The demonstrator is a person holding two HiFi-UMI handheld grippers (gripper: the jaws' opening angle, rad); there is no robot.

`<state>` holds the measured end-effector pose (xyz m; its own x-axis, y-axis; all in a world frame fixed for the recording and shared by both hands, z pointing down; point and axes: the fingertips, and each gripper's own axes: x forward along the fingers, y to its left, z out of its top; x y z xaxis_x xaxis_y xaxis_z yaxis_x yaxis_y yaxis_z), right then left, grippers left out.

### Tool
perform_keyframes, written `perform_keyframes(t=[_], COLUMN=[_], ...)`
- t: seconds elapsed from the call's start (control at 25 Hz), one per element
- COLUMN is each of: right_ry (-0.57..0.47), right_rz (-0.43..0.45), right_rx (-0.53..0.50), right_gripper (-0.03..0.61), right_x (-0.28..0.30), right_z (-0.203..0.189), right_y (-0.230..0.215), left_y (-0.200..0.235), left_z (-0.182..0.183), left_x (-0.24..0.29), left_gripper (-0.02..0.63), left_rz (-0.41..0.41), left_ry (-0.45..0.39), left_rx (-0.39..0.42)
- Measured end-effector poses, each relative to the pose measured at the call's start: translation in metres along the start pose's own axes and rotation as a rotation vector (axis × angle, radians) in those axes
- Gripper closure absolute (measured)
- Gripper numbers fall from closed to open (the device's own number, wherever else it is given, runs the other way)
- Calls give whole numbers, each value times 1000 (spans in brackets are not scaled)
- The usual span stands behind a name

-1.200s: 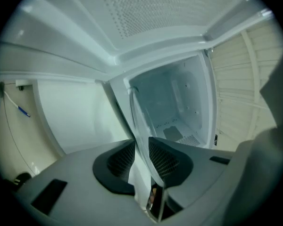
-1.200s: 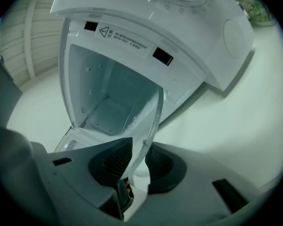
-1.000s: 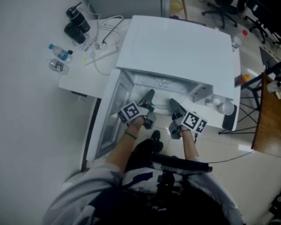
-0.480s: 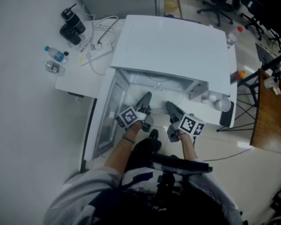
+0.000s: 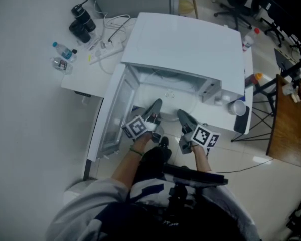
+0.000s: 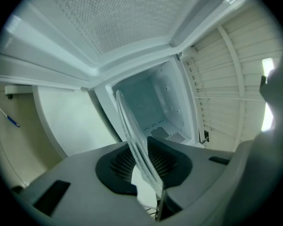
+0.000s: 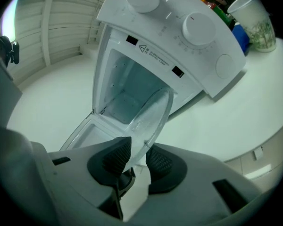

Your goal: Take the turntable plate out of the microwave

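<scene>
L tool (image 6: 142,167) grips turntable plate (image 6: 131,126) rim; microwave (image 7: 179,13) label (image 7: 153,54) unreadable.

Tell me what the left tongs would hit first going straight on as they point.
The left tongs grip the glass turntable plate edge-on, so it travels along. Ahead is the open microwave cavity; its back wall looks first in line, though depth is unclear.

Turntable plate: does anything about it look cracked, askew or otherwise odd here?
No damage shows. The clear turntable plate looks whole, its rim between the pads of the left hand-held gripper and the right hand-held gripper at the open microwave. Only oddity: the right one's jaws are opening with the rim between them.
</scene>
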<state>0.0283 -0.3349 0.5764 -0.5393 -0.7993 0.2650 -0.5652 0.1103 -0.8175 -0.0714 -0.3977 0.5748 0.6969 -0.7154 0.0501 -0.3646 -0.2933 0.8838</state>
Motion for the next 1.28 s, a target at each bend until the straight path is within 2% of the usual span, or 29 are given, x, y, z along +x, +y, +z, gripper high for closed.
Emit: perform_keyframes(t=[0.44,1.28], right_ry=[18,-6], right_rz=[51,82], right_rx=[-41,-106], right_gripper=[471,469], right_x=[-51,-218], right_z=[-29,-92], right_y=[21,29], left_y=[-32,-120], left_z=[-31,-158], left_x=[-50,-145], left_gripper=[552,551], left_rz=[-2,-40], left_ry=[-51,-87], left_rx=[2,44])
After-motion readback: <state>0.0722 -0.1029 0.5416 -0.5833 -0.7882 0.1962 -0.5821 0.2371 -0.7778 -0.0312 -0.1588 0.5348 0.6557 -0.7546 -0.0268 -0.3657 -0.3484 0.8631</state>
